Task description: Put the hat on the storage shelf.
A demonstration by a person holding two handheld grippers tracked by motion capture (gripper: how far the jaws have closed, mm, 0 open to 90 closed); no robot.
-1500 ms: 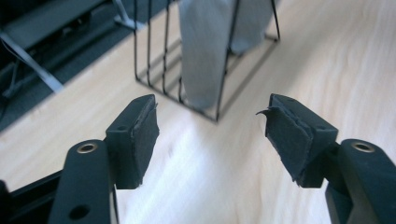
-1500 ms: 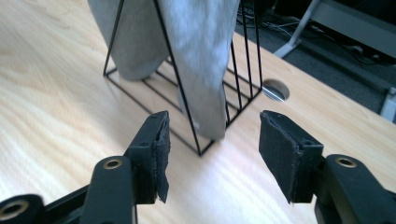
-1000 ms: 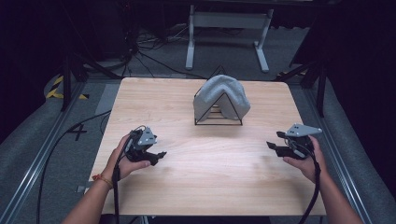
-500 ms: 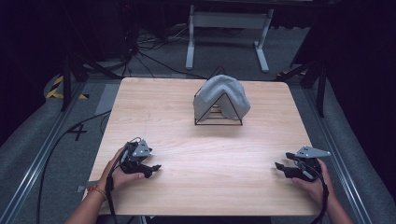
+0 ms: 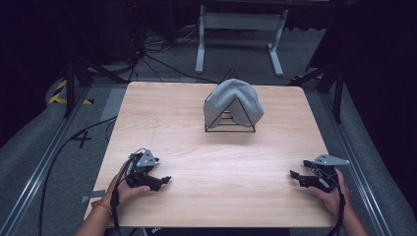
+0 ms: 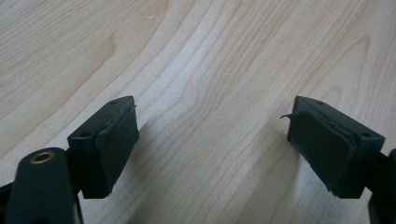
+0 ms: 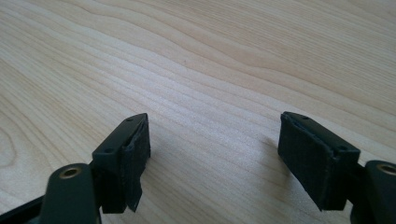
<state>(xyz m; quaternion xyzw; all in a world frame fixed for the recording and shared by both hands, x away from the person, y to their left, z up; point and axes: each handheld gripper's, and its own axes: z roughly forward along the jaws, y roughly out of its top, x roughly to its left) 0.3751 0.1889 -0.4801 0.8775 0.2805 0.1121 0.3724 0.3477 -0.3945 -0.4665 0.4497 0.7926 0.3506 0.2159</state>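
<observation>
A grey cloth (image 5: 235, 101) hangs over a black triangular wire rack (image 5: 230, 129) at the middle back of the wooden table (image 5: 211, 157). My left gripper (image 5: 164, 180) lies low on the table near the front left corner, held by a hand and pointing right. Its jaws have just been opening, with only bare wood between them (image 6: 212, 140). My right gripper (image 5: 294, 176) lies near the front right corner and points left. Its jaws have also just been opening, and nothing sits between them (image 7: 215, 149). Both grippers are far from the cloth.
A white metal stand (image 5: 239, 29) and several cables lie on the dark floor beyond the table. Metal rails (image 5: 44, 167) run along the floor on both sides. A broad stretch of bare wood separates the grippers from the rack.
Both hands have come down and back toward the table's near edge, the right one further. Both pairs of jaws stand wider than before.
</observation>
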